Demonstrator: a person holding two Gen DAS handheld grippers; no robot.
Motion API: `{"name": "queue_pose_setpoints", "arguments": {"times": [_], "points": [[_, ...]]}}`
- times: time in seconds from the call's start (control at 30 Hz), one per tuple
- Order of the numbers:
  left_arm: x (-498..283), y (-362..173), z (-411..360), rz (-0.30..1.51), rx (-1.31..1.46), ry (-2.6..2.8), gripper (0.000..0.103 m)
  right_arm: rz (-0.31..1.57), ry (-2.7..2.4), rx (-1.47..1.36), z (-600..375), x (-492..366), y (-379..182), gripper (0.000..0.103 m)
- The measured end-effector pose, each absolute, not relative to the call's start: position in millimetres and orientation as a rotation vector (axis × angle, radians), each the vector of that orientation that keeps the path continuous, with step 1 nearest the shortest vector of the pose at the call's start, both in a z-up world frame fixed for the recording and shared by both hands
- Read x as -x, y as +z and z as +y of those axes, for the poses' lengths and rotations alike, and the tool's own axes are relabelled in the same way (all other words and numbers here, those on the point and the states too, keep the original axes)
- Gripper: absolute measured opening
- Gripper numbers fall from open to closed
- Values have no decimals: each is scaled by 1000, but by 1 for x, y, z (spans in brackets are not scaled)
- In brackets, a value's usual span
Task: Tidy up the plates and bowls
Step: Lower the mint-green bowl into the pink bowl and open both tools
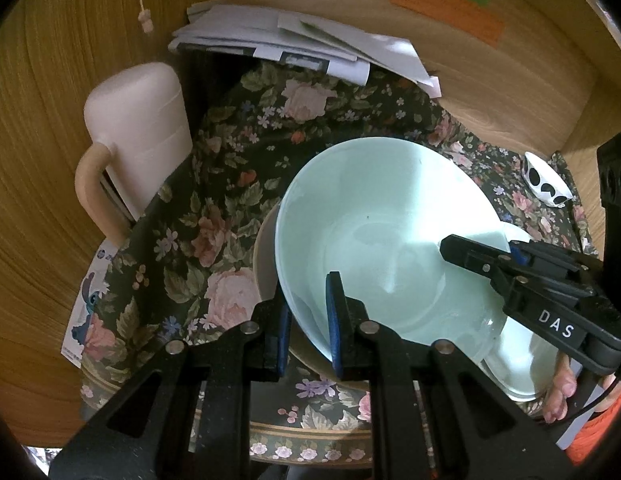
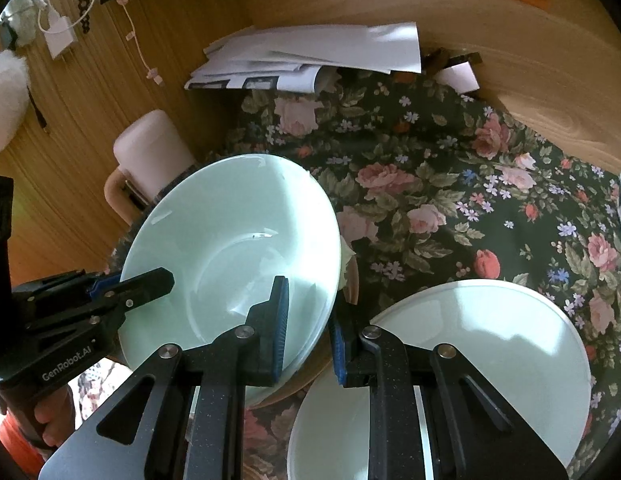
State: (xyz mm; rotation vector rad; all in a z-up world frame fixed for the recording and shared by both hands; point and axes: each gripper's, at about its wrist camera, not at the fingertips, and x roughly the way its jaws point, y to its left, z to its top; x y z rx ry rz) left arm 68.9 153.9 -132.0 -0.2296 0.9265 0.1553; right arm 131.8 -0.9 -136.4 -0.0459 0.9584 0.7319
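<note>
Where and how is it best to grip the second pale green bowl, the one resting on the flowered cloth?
Probably its thin rim on the near side, from above. The second bowl seems to sit open side up and is too wide to span, so one tool finger goes inside, one outside.

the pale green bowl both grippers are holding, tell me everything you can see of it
The pale green bowl is glossy, plain and empty, ceramic by its look. It sits tilted, over a beige dish on the floral cloth. The left gripper is clamped on its near rim, the right gripper on its opposite rim. A second pale bowl lies beside it.
</note>
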Motion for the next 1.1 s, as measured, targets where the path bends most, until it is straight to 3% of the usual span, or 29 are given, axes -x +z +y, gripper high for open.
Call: {"name": "queue_pose_setpoints", "arguments": {"times": [0.6,1.1], "points": [[-73,-141,160,918,223,156,16,937,716,142,8,-130,-134,22],[-84,-140,152,888,151,205,18,870,722,174,-4,-131,-119,34]]}}
